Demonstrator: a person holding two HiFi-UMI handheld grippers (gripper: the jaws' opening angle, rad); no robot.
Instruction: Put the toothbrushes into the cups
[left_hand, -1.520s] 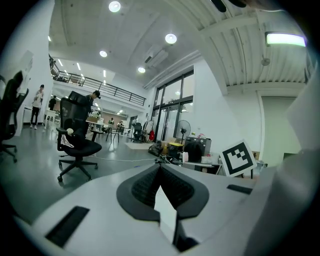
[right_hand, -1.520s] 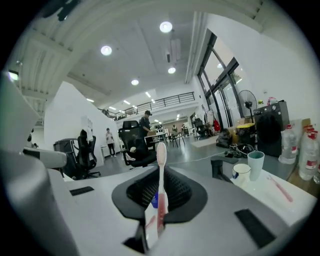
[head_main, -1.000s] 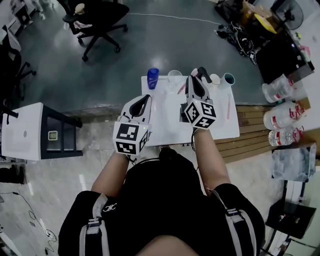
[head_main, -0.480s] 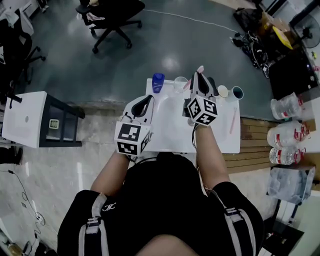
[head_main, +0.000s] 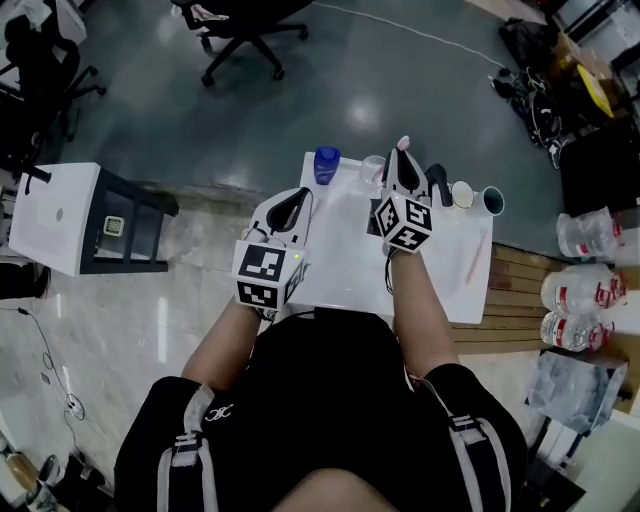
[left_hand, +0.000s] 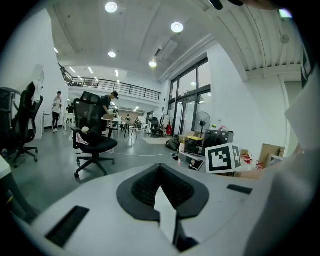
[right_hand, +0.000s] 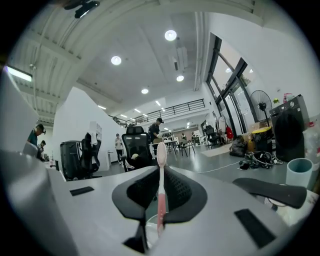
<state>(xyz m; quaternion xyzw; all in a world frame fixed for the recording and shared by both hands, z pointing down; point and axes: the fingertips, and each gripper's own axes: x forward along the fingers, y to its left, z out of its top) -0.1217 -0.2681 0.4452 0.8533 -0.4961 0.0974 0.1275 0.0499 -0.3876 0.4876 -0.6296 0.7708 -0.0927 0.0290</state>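
Observation:
My right gripper (head_main: 403, 160) is shut on a pink toothbrush (head_main: 402, 145), which stands upright between its jaws (right_hand: 161, 185). It hovers at the far edge of the white table (head_main: 340, 265), just right of a clear cup (head_main: 372, 168) whose rim shows under the jaws (right_hand: 149, 220). Along that edge stand a blue cup (head_main: 325, 165), a white cup (head_main: 461, 193) and a teal cup (head_main: 490, 201) (right_hand: 299, 172). A second pink toothbrush (head_main: 478, 255) lies on the table's right side. My left gripper (head_main: 298, 195) (left_hand: 160, 167) is shut and empty over the table's left part.
A black object (head_main: 437, 182) (right_hand: 270, 189) lies between the clear and white cups. A white side cabinet (head_main: 60, 220) stands left of the table, large water bottles (head_main: 585, 235) to its right, and an office chair (head_main: 240, 20) beyond it.
Both grippers have moved forward and lower toward the row of cups. The right one carried the toothbrush closer to the clear cup.

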